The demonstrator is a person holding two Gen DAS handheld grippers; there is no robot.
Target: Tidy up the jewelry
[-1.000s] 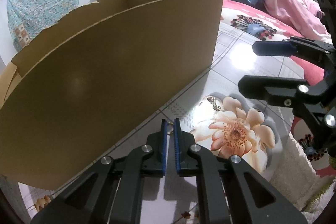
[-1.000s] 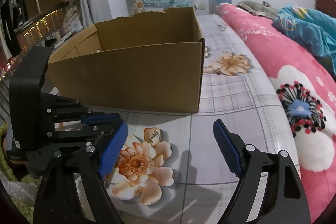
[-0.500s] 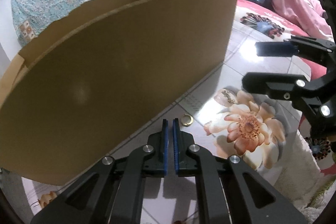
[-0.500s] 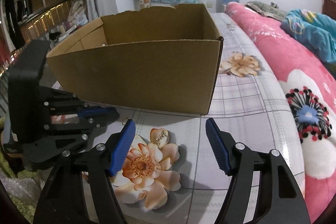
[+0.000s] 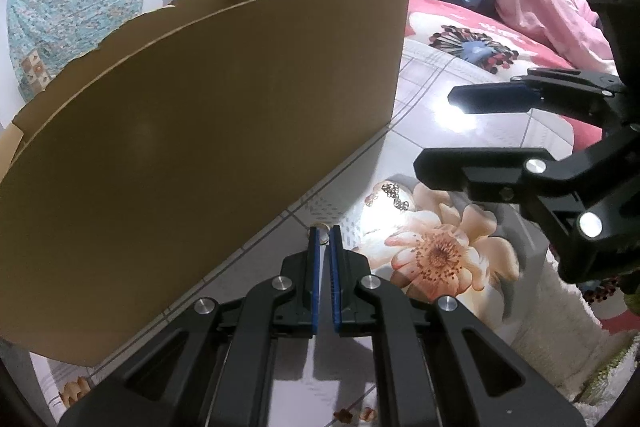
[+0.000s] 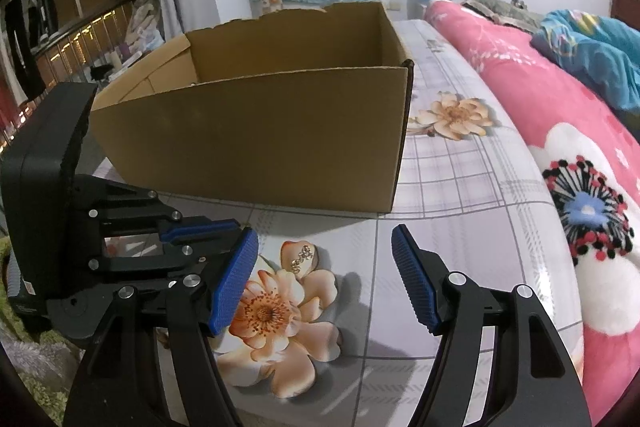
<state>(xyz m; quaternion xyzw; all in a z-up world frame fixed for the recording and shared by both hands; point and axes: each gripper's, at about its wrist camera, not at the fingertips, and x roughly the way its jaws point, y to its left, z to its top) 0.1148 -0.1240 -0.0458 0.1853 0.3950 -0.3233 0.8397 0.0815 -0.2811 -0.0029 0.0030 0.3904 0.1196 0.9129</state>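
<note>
Cardboard fills most of your left camera: the open brown box point(image 6: 260, 139) stands on the glossy flower-printed cover point(image 6: 460, 195), towards its far side, with the pink quilt point(image 6: 560, 107) along the cover's right edge.

Your left tool point(image 5: 324, 230) is pressed together, tilted down at the cover just in front of the box's near wall. A small gold ring point(image 5: 322, 227) shows right at its tips; you cannot tell from here whether the pads pinch it or it only lies beneath them.

Your right tool point(image 6: 324, 231) stands apart. Its jaws have just been closing a little, yet they are wide, and nothing is gripped between them. It hangs over the near edge of the cover, above the large printed peach flower.

The sparkly chain piece point(image 6: 302, 257) lies on the top petal of that flower, between the box and the near edge. It sits in the gap ahead of the right tool's blue pads point(image 6: 236, 279), touching neither.
</note>
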